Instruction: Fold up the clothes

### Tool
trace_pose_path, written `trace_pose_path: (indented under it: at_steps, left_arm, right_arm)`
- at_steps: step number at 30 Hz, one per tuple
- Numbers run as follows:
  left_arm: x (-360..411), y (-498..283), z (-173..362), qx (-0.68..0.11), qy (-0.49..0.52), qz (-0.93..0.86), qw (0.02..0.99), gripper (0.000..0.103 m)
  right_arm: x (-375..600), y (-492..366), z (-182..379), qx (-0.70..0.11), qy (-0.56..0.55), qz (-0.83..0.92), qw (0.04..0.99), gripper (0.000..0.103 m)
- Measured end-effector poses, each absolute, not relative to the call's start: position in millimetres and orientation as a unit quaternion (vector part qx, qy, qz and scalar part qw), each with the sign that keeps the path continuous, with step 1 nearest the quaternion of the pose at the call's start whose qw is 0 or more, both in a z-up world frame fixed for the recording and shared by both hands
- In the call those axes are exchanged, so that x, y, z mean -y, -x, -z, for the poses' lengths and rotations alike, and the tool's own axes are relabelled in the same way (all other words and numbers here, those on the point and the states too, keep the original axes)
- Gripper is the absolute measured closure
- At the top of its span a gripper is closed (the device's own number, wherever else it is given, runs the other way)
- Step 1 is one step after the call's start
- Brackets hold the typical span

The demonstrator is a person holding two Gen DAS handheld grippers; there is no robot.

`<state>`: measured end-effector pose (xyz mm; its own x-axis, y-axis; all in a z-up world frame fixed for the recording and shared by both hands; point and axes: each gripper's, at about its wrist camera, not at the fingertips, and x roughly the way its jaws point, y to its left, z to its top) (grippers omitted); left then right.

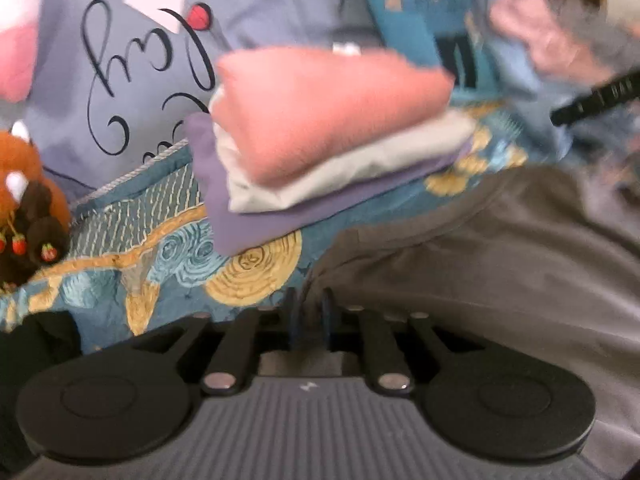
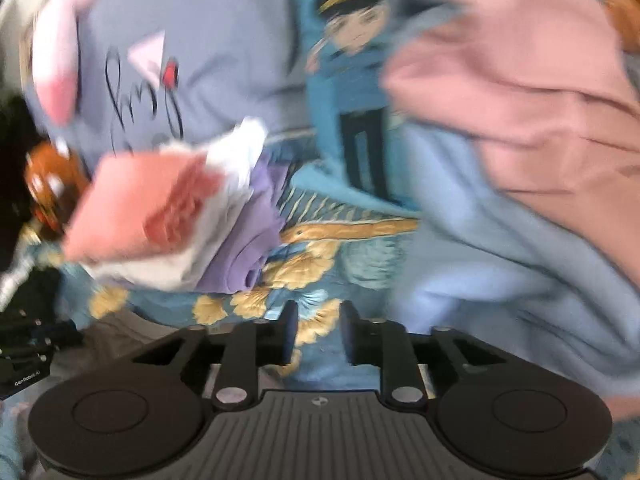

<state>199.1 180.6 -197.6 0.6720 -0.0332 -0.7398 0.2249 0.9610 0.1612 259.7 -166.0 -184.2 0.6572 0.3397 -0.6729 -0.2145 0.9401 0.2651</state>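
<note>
I count 3 folded garments in 1 stack: 1 pink piece on top, 1 pale grey-white piece under it, and 1 purple piece at the bottom. Loose clothes I can make out come to 3: 1 grey-brown garment, 1 light blue garment, 1 dusty pink garment. There are 2 cushions: 1 lavender cushion and 1 blue cushion with a cartoon figure. I see 1 brown plush toy, and I hold 2 grippers: my left gripper and my right gripper.

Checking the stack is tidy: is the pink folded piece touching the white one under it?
Touching. The left wrist view shows the pink piece lying directly on the white one, no gap between them.
</note>
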Motion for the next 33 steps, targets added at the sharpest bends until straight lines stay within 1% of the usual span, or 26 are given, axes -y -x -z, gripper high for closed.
trace_pose_path:
  at_steps: [3, 7, 8, 11, 12, 13, 17, 19, 20, 21, 22, 23, 24, 25, 26, 30, 33]
  left_arm:
    - [-203.4, -172.8, 175.2, -0.383, -0.088, 0.073, 0.917, 0.079]
    - [-205.7, -137.2, 163.0, -0.399, -0.089, 0.086, 0.908, 0.079]
    - [-198.6, -126.1, 162.2, -0.406, -0.096, 0.100, 0.903, 0.077]
    - [-171.2, -97.4, 162.7, -0.416, -0.112, 0.133, 0.893, 0.066]
    - [-160.8, -87.8, 163.0, -0.418, -0.117, 0.144, 0.889, 0.065]
    - [-149.6, -80.0, 163.7, -0.421, -0.117, 0.151, 0.887, 0.065]
    - [-108.5, -54.3, 165.9, -0.427, -0.088, 0.184, 0.881, 0.065]
    - [-90.7, -45.4, 163.9, -0.431, -0.061, 0.203, 0.877, 0.064]
    - [-81.0, -40.5, 163.0, -0.431, -0.055, 0.210, 0.876, 0.062]
    - [-70.7, -35.9, 162.8, -0.434, -0.052, 0.218, 0.873, 0.058]
    - [-60.3, -31.3, 162.7, -0.436, -0.049, 0.226, 0.869, 0.057]
    - [-48.3, -26.4, 163.5, -0.441, -0.047, 0.235, 0.865, 0.056]
    - [-37.7, -23.0, 165.9, -0.444, -0.050, 0.244, 0.861, 0.056]
    - [-27.1, -19.5, 168.4, -0.447, -0.054, 0.253, 0.856, 0.055]
    - [-15.5, -14.2, 171.6, -0.449, -0.066, 0.259, 0.853, 0.053]
    - [12.5, -7.4, 190.3, -0.481, -0.099, 0.245, 0.836, 0.052]
    - [13.1, -5.0, 200.6, -0.503, -0.101, 0.232, 0.826, 0.052]
  right_arm:
    - [215.1, -221.1, 174.2, -0.378, -0.093, -0.126, 0.913, 0.063]
    - [271.7, -167.9, 181.8, -0.407, -0.098, -0.067, 0.906, 0.060]
    - [281.6, -155.1, 186.6, -0.416, -0.103, -0.056, 0.902, 0.059]
    - [306.8, -117.7, 202.6, -0.439, -0.138, -0.033, 0.887, 0.055]
    - [313.6, -105.2, 208.1, -0.445, -0.152, -0.026, 0.882, 0.050]
    - [320.2, -93.5, 213.4, -0.449, -0.171, -0.019, 0.877, 0.047]
    - [330.5, -63.3, 238.8, -0.452, -0.296, -0.009, 0.841, 0.043]
    - [332.3, -54.1, 247.9, -0.438, -0.358, -0.008, 0.824, 0.041]
    - [332.6, -52.8, 249.8, -0.433, -0.381, -0.008, 0.817, 0.038]
    - [332.7, -52.0, 251.3, -0.427, -0.403, -0.009, 0.810, 0.038]
    - [332.8, -51.2, 252.8, -0.421, -0.424, -0.009, 0.802, 0.040]
    - [333.1, -52.3, 256.3, -0.420, -0.454, -0.020, 0.785, 0.044]
    - [331.9, -53.2, 258.2, -0.423, -0.465, -0.017, 0.778, 0.061]
    - [330.5, -53.9, 259.9, -0.426, -0.471, -0.010, 0.772, 0.084]
    - [329.1, -54.7, 261.5, -0.430, -0.478, -0.004, 0.766, 0.096]
    - [337.5, -51.8, 233.0, -0.383, -0.436, 0.033, 0.814, 0.097]
    - [349.2, -53.5, 199.2, -0.348, -0.374, 0.051, 0.858, 0.097]
